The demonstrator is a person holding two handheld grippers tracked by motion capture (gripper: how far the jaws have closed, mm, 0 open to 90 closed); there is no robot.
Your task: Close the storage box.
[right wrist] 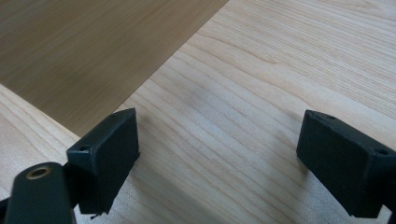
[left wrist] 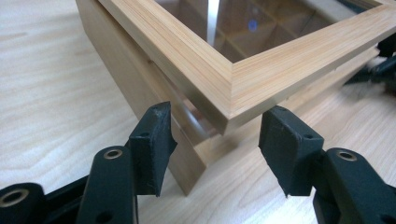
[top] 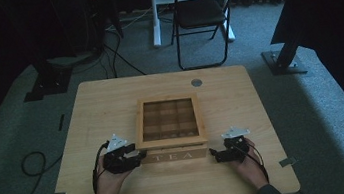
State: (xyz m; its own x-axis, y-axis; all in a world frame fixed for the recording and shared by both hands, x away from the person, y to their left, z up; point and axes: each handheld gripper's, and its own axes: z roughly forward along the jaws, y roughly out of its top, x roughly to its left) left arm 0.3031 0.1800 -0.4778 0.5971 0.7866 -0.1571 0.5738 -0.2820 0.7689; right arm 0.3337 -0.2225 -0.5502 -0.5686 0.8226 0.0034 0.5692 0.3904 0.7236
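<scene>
A wooden tea box (top: 172,155) marked TEA stands mid-table, its glass-paned lid (top: 167,120) showing several compartments. My left gripper (top: 140,155) is at the box's front left corner and is open. In the left gripper view its fingertips (left wrist: 154,135) sit either side of the lid's corner (left wrist: 229,88), which juts out above the base (left wrist: 140,88) with a gap under it. My right gripper (top: 213,153) hovers open just off the box's front right corner. In the right gripper view, that gripper (right wrist: 217,154) is over bare table, with the box's side wall (right wrist: 84,46) close ahead.
The light wooden table (top: 110,100) has a round grey grommet (top: 197,82) behind the box. Beyond it stand a black folding chair (top: 201,12), a white desk leg (top: 154,13) and black stand bases (top: 283,59). A cable (top: 32,163) loops on the carpet at left.
</scene>
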